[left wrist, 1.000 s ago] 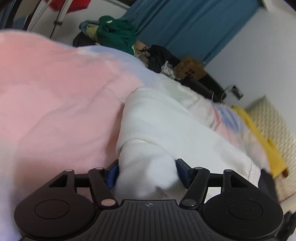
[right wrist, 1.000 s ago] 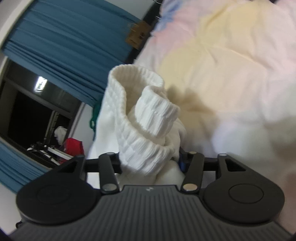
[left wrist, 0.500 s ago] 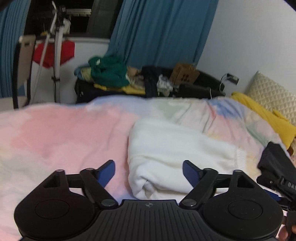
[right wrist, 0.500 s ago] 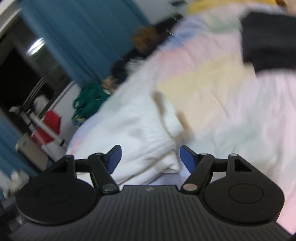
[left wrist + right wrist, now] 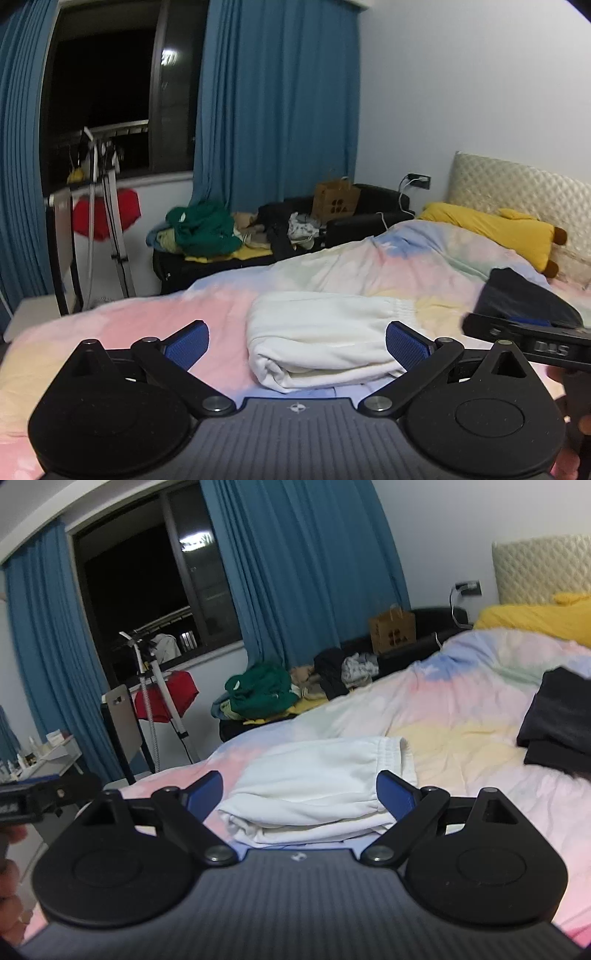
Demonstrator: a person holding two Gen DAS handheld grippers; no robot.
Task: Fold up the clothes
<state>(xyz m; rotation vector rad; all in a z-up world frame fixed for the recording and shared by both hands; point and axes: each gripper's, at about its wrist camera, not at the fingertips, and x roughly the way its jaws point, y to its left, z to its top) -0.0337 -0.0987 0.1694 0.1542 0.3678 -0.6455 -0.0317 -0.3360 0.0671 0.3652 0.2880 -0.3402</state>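
A white garment lies folded into a flat bundle on the pastel bedspread; it also shows in the right wrist view. My left gripper is open and empty, held just short of the bundle's near edge. My right gripper is open and empty, also just in front of the bundle. A folded black garment lies on the bed to the right, partly hidden behind the right gripper's body in the left wrist view.
A yellow pillow lies by the quilted headboard. A heap of clothes with a green top and a paper bag sits on a black bench beyond the bed. A drying rack stands by the window.
Both grippers let go of the white garment and opened. They drew back and rose, leaving the folded bundle lying on the bedspread.
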